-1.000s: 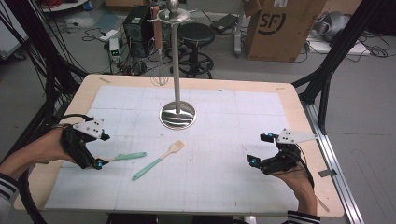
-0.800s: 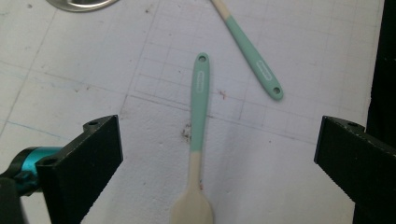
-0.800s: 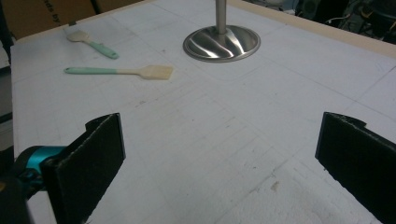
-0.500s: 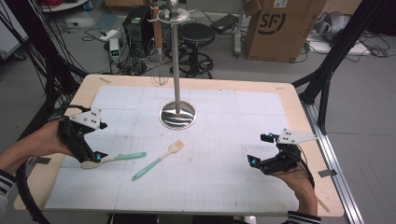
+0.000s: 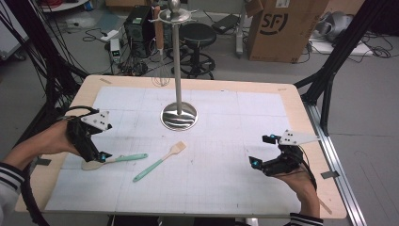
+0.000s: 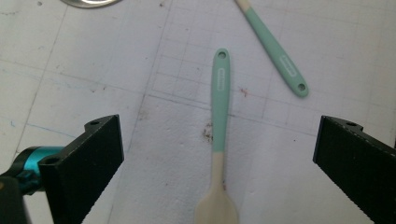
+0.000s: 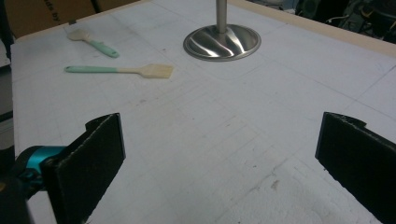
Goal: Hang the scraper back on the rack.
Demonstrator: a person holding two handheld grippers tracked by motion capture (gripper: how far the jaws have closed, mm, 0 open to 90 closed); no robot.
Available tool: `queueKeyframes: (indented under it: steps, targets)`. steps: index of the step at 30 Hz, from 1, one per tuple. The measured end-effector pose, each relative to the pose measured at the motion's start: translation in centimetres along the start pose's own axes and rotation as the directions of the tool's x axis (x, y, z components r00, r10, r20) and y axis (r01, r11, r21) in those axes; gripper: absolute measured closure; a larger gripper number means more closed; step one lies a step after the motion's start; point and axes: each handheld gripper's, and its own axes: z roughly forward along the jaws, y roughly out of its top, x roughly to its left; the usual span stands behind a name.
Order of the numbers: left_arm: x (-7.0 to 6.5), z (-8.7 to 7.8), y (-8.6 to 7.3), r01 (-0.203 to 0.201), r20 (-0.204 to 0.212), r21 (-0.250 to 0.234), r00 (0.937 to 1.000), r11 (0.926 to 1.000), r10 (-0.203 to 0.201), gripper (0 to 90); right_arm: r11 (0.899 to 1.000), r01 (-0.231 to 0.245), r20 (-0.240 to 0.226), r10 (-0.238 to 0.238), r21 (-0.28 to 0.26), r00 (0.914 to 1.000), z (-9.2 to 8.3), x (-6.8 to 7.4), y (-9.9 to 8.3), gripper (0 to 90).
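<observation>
Fingers of left gripper (image 6: 217, 163) spread wide over spoon (image 6: 219, 140), lower centre; closing on its neck comes next. Right gripper (image 7: 219, 158) idle, fingers apart.

A wooden bench (image 5: 301, 101) topped with a white gridded mat (image 5: 244, 141) stands on a grey floor (image 5: 362, 89). Behind it sit a cardboard box (image 5: 277, 28), a black stool (image 5: 197, 35) and a computer tower (image 5: 137, 23) among tangled cables, with black frame struts (image 5: 336, 61) at both sides.

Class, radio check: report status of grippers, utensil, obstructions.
Left gripper open, straddling spoon on mat. Right gripper open, idle. Spatula lies alongside, apart; not blocking.
</observation>
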Motion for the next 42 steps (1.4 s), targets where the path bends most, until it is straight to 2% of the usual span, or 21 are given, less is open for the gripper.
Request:
queueKeyframes:
  steps: [6,8,10,16,18,21,23,25,27,33,42]
  targets:
    - [0.2,1.5,-0.3,0.004,0.011,0.023,0.9999,0.9997,-0.004,2.3,1.000,0.001,-0.001,-0.001,0.004,1.0000,0.0,0.0,-0.1,0.1]
    - [0.3,2.0,-0.6,0.019,0.023,0.026,0.9996,0.9995,-0.019,2.3,1.000,0.002,-0.002,-0.002,0.005,1.0000,0.0,0.1,-0.1,0.1]
    - [0.2,2.7,-0.8,0.012,0.024,0.062,0.9996,0.9980,-0.013,2.3,1.000,0.002,-0.001,-0.002,0.003,1.0000,0.0,0.0,-0.1,0.1]
    - [0.2,4.2,-1.6,0.021,0.045,0.113,0.9986,0.9933,-0.026,2.3,1.000,0.001,-0.001,-0.001,0.004,1.0000,0.0,0.0,-0.1,0.1]
    - [0.2,4.5,-1.7,0.012,0.055,0.129,0.9983,0.9916,-0.019,2.5,1.000,0.001,-0.002,-0.001,0.005,1.0000,0.1,0.0,-0.1,0.1]
    - [0.1,5.0,-2.0,0.012,0.067,0.135,0.9976,0.9908,-0.021,9.4,1.000,-0.003,0.001,0.003,0.007,1.0000,0.1,0.0,-0.1,0.1]
    - [0.1,5.3,-2.3,0.013,0.090,0.146,0.9955,0.9893,-0.026,13.4,1.000,-0.002,0.002,0.002,0.009,1.0000,0.1,0.0,-0.1,0.1]
    - [0.1,5.5,-2.5,0.013,0.086,0.165,0.9959,0.9862,-0.027,15.9,1.000,0.003,0.002,-0.003,0.008,1.0000,0.1,0.0,-0.2,0.1]
    - [0.0,5.7,-2.7,0.018,0.095,0.161,0.9949,0.9867,-0.034,18.1,1.000,-0.002,0.002,0.002,0.007,1.0000,0.1,0.0,-0.2,0.1]
    - [0.1,6.1,-2.7,0.024,0.098,0.191,0.9943,0.9812,-0.043,26.7,1.000,0.001,0.002,-0.001,0.009,1.0000,0.1,0.1,-0.2,0.1]
    - [0.2,6.7,-2.7,0.050,0.096,0.235,0.9925,0.9706,-0.075,44.8,1.000,0.000,0.001,0.000,0.009,1.0000,0.1,0.0,-0.2,0.1]
